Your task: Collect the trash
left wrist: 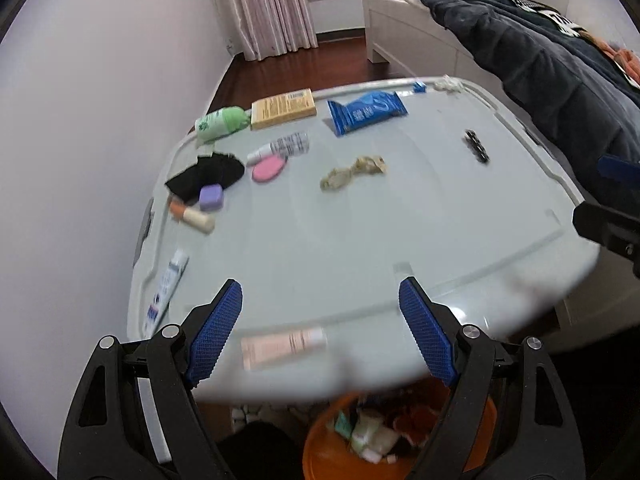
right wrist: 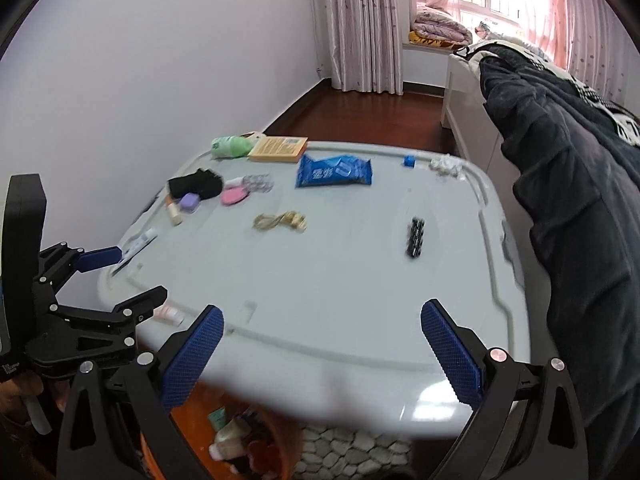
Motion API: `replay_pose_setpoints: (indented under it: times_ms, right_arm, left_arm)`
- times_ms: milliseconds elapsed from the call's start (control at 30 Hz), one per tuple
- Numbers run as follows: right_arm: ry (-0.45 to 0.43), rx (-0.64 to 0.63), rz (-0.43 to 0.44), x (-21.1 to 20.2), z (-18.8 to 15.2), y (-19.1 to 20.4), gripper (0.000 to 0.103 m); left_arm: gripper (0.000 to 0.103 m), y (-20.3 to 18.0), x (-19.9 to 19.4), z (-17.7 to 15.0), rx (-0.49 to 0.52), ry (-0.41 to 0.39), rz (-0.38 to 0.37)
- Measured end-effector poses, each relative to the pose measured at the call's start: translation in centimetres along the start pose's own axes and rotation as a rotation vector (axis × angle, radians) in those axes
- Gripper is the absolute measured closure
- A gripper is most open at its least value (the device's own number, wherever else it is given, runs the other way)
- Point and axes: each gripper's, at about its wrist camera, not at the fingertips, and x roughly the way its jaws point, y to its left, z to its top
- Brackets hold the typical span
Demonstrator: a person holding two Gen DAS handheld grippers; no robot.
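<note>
Pale grey desk (left wrist: 360,240), a plastic lid with a raised rim, fills the middle of a bedroom with dark wood floor, curtains and a bed (right wrist: 472,92) at far right. Nearest, below the desk's near edge, stands an orange bin (left wrist: 320,452) holding discarded tubes and wrappers. Above that edge hover both tools: the left tool (left wrist: 320,332) and the right tool (right wrist: 320,356), each with blue pads spread wide and nothing between them. A pink tube (left wrist: 284,346) lies at the near edge between the left tool's fingers, blurred, untouched. At near left lies a white-and-blue tube (left wrist: 166,292). Farther in, on the left, cluster an orange-capped stick (left wrist: 192,216), a lilac case (left wrist: 211,197), a black cloth (left wrist: 206,174) and a pink oval (left wrist: 269,169). At centre sits a crumpled beige wrapper (left wrist: 352,172); to the right, a small black object (left wrist: 477,146). Along the far edge lie a green bottle (left wrist: 219,122), a yellow box (left wrist: 283,108), a blue packet (left wrist: 366,111) and a white wad (left wrist: 448,85).
</note>
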Motion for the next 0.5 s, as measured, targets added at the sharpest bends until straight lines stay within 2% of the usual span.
replay_pose_setpoints:
  times_ms: [167,233,367,500]
  right_arm:
    - [0.002,0.03,-0.013,3.7,5.3,-1.1,0.006]
    - [-0.014,0.067,0.015,4.8,6.9,-1.2,0.006]
    - [-0.054,0.152,0.061,6.4,8.5,-1.1,0.006]
    - [-0.06,0.212,0.088,8.1,8.4,-1.4,0.006]
  left_arm:
    - [0.024,1.4,2.6,1.7,-0.064,-0.025,-0.004]
    - [0.024,1.9,3.5,2.0,-0.092,-0.012,-0.007]
    - [0.024,2.5,4.3,3.0,-0.109,-0.007,0.0]
    - [0.024,3.0,4.3,3.4,-0.117,-0.013,0.013]
